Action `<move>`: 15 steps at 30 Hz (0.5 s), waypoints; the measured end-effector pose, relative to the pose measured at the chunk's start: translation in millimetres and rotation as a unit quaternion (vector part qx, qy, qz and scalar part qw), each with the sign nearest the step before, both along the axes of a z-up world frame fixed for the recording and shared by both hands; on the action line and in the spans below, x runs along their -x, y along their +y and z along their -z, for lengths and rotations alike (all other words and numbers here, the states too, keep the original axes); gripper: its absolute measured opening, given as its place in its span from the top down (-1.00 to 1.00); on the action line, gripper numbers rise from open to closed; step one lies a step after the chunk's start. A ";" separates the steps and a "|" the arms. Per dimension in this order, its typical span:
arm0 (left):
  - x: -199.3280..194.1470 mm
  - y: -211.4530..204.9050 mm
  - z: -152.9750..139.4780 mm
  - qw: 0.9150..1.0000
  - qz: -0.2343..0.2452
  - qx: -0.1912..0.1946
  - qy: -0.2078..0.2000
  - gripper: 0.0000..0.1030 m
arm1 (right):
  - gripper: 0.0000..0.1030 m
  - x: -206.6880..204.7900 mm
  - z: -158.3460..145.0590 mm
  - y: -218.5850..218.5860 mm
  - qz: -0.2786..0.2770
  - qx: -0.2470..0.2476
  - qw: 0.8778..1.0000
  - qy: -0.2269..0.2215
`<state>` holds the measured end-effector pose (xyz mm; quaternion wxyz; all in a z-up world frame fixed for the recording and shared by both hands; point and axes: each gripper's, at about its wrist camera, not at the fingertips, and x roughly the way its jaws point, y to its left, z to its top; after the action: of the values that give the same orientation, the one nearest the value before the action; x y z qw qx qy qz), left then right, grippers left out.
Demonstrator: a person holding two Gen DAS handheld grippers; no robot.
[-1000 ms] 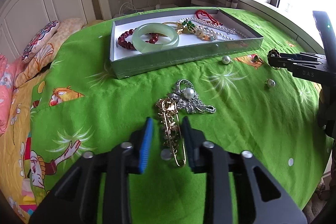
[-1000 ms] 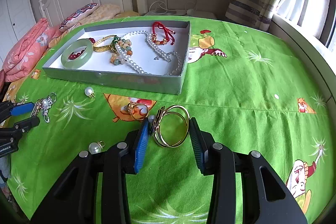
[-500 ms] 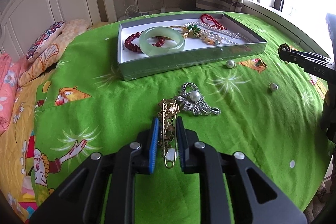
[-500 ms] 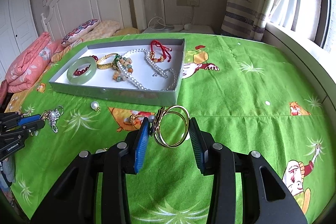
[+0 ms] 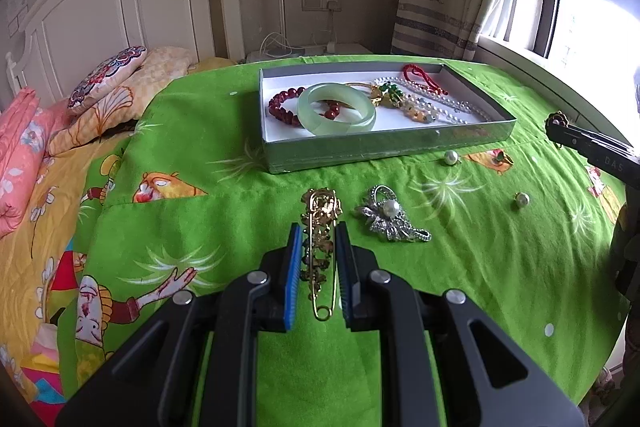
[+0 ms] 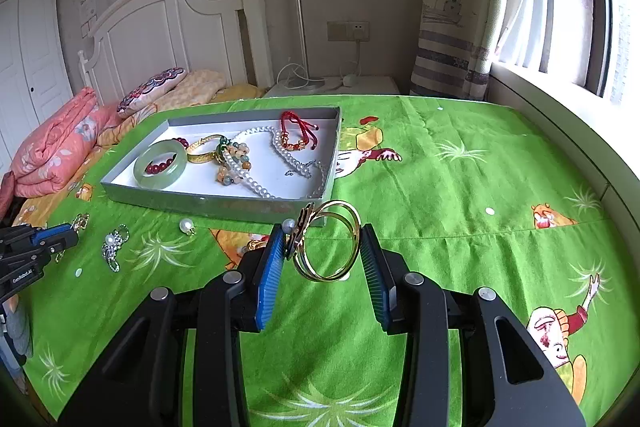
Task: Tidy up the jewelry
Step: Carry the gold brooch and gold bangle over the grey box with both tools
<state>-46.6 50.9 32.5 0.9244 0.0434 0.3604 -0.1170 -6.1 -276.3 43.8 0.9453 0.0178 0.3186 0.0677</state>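
In a bedroom, on a bed [image 5: 192, 227] spread with a green cartoon sheet, the left gripper [image 5: 319, 267] is closing its fingers on a gold brooch pin [image 5: 320, 227] just in front of the grey jewelry tray [image 5: 384, 149]. The right gripper [image 6: 321, 259] is gripping a gold coil bangle [image 6: 330, 247] at the tray's [image 6: 224, 205] near right corner, clear of the sheet. Both pieces look light, stiff and slippery; the pin's ornate head seems delicate, so its shaft is likely the safer hold.

The left gripper [image 5: 319, 241] is clamped on a gold brooch pin [image 5: 320, 239], blue pads [image 5: 294, 263] pressing its sides; the right gripper [image 6: 322, 247] grips a gold bangle [image 6: 328, 247], raised above the bedspread.
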 end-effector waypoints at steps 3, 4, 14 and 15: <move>1.7 3.1 -1.9 1.000 -0.002 0.008 -0.006 0.68 | 0.25 3.2 -0.6 -0.8 0.001 -0.002 1.000 -0.004; 2.2 3.7 -2.2 1.000 -0.002 0.010 -0.008 0.68 | 0.25 3.9 -1.1 -0.9 0.000 -0.003 1.000 -0.006; 9.7 3.8 -9.3 0.999 -0.007 0.013 -0.032 0.68 | 0.25 7.9 -3.4 -1.8 -0.002 -0.007 1.000 -0.018; 10.9 2.4 -10.7 0.999 -0.006 0.011 -0.037 0.68 | 0.25 8.1 -3.5 -1.3 -0.004 -0.007 1.000 -0.019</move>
<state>-57.5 53.3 43.2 0.9381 0.0348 0.3252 -0.1136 -14.2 -277.6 47.3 0.9506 0.0220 0.3006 0.0742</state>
